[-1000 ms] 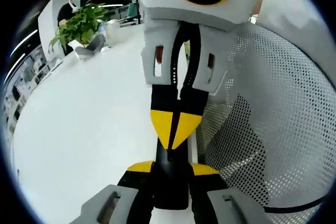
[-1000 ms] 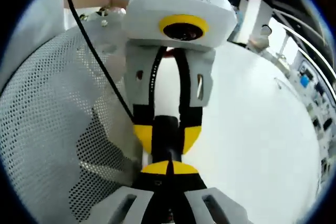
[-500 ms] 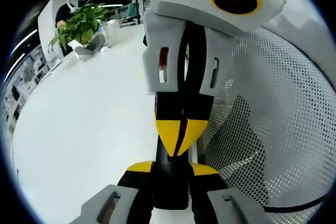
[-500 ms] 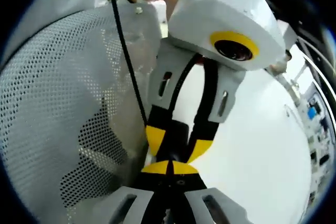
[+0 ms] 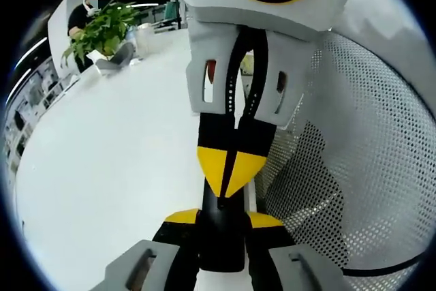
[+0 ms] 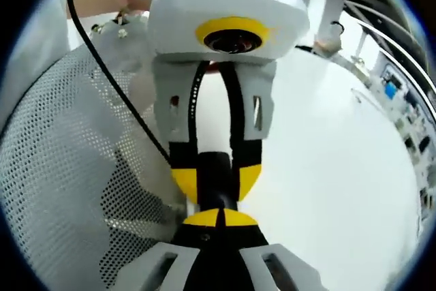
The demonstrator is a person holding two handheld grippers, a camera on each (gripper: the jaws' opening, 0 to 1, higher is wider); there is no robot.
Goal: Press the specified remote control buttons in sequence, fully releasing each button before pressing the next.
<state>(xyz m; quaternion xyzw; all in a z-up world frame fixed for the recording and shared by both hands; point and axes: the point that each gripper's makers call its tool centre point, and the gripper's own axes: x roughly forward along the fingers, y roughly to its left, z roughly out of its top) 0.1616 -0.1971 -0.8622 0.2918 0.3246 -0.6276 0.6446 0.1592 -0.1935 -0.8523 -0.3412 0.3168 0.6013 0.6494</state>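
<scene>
We hold the remote control (image 5: 221, 233) clamped between the left hand-held gripper (image 5: 221, 226) jaws, above the white desk (image 5: 109, 168). The right hand-held gripper (image 6: 218, 217), jaws together, presses its face. We cannot judge the sequence progress.

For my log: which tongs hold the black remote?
The left tongs: their yellow tips sit apart around the remote; the right tongs are closed tip to tip.

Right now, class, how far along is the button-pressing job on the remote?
Done: the left tongs grip the black remote. In hand: the shut right tongs have their tip on it, apparently pressing. Left: releasing and any further presses; the buttons are hidden, so the count cannot be told.
</scene>
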